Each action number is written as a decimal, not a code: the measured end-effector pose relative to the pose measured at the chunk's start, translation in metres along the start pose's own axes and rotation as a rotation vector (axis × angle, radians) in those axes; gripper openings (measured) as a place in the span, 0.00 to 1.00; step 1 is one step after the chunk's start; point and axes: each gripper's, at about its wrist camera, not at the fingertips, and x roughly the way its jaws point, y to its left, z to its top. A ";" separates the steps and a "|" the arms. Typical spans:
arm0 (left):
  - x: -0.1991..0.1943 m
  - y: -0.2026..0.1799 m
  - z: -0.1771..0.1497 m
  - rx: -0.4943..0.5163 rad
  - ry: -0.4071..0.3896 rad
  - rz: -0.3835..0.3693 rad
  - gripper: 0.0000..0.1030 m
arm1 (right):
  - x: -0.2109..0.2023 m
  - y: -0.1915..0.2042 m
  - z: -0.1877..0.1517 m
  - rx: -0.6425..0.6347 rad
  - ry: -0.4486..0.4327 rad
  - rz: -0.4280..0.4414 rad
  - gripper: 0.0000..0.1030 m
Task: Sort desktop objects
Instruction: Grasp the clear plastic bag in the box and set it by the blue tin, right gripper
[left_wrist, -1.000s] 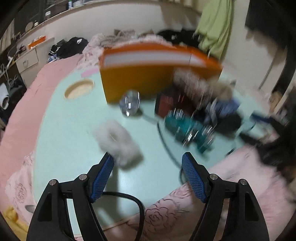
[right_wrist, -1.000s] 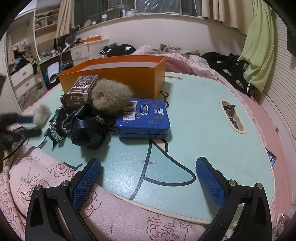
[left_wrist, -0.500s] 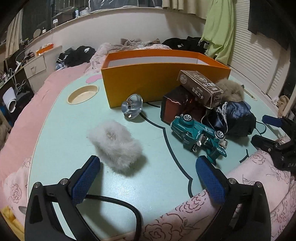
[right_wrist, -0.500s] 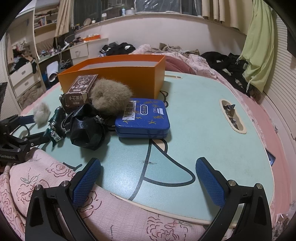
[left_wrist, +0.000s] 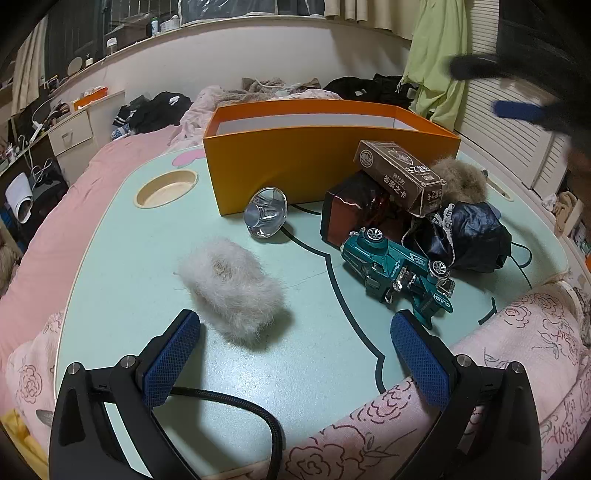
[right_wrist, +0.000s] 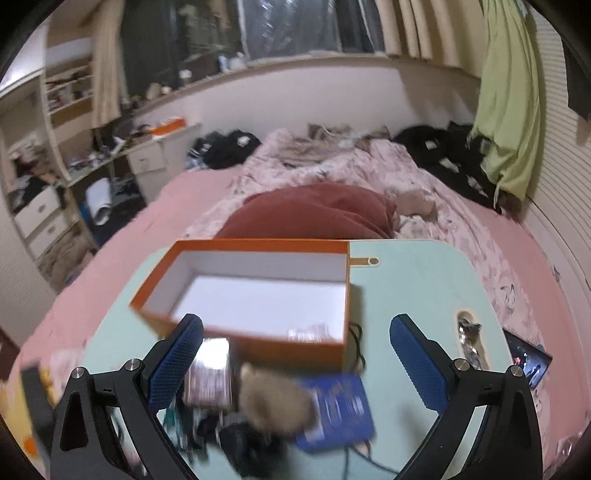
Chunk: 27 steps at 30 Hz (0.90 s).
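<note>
The left gripper (left_wrist: 293, 347) is held low over the near edge of the pale green table (left_wrist: 129, 258), its jaws spread wide with nothing clamped between them. Just beyond its left finger a white fluffy pouch (left_wrist: 232, 291) is seen lying on the table. Toward the near right edge a teal toy car (left_wrist: 399, 269) is tipped on its side. Behind the car a black crumpled cloth (left_wrist: 469, 236) and a dark red box (left_wrist: 351, 218) are found, and a brown printed carton (left_wrist: 400, 177) is propped tilted on top of that box. A tan fur ball (left_wrist: 460, 177) is tucked just behind the carton. A shiny metal cup (left_wrist: 266, 216) is laid on its side against the front wall of the orange box (left_wrist: 295, 166), which is placed open near the middle of the table. A round recess (left_wrist: 166, 188) is set into the table near its left edge.

The right gripper (right_wrist: 295, 354) is held higher, its jaws apart and clamped on nothing. Below it a blue tin (right_wrist: 338, 413) is seen, blurred, on the near side of the orange box.
</note>
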 end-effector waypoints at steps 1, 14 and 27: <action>-0.001 0.001 0.000 -0.001 -0.001 0.000 1.00 | 0.013 0.005 0.003 -0.002 0.025 -0.009 0.99; -0.003 0.000 -0.001 -0.005 -0.011 0.001 1.00 | 0.057 0.025 -0.013 -0.037 0.095 -0.039 0.98; -0.003 0.000 -0.001 -0.005 -0.012 0.001 1.00 | 0.058 0.026 0.009 -0.143 0.193 -0.057 0.69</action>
